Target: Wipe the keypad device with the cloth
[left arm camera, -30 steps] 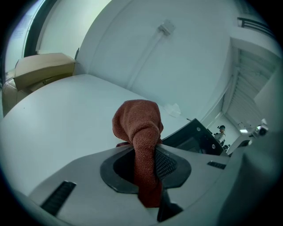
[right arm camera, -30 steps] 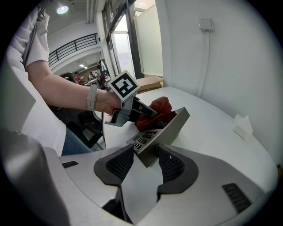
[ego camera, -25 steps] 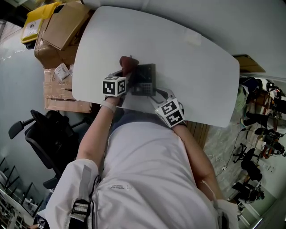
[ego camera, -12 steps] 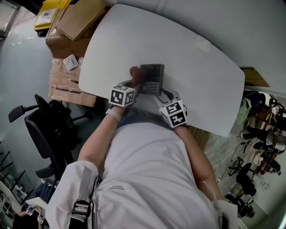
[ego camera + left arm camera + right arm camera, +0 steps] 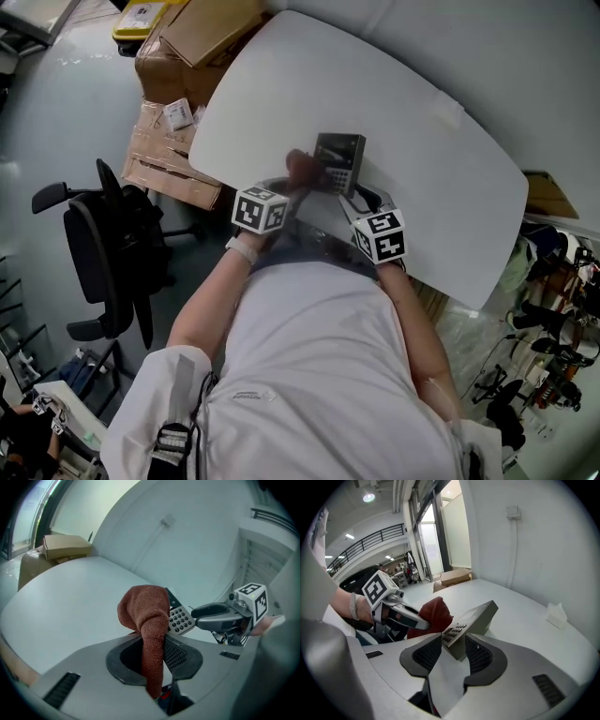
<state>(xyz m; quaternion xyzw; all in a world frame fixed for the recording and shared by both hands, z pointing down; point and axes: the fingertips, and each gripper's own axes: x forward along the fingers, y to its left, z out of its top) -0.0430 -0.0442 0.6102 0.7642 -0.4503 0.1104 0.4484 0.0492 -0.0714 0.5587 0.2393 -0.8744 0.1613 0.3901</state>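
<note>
The grey keypad device (image 5: 338, 161) stands tilted near the white table's (image 5: 281, 84) front edge. My right gripper (image 5: 363, 196) is shut on its lower end; in the right gripper view the keypad device (image 5: 471, 619) sits between the jaws of that gripper (image 5: 453, 649). A reddish-brown cloth (image 5: 301, 168) is bunched against the device's left side, and my left gripper (image 5: 288, 184) is shut on it. From the left gripper (image 5: 153, 651) the cloth (image 5: 146, 613) rises and covers part of the keypad device (image 5: 181, 619), with the right gripper (image 5: 220, 615) beyond. The cloth (image 5: 432, 613) touches the keys.
Cardboard boxes (image 5: 192, 52) are stacked off the table's left end. A black office chair (image 5: 105, 251) stands at the left of the person. A small white object (image 5: 454, 116) lies on the table's far right part. The table's front edge runs just under both grippers.
The head camera has swung, so the table and both grippers sit further right in view. The cloth stays pressed at the device's left side; both grips are unchanged.
</note>
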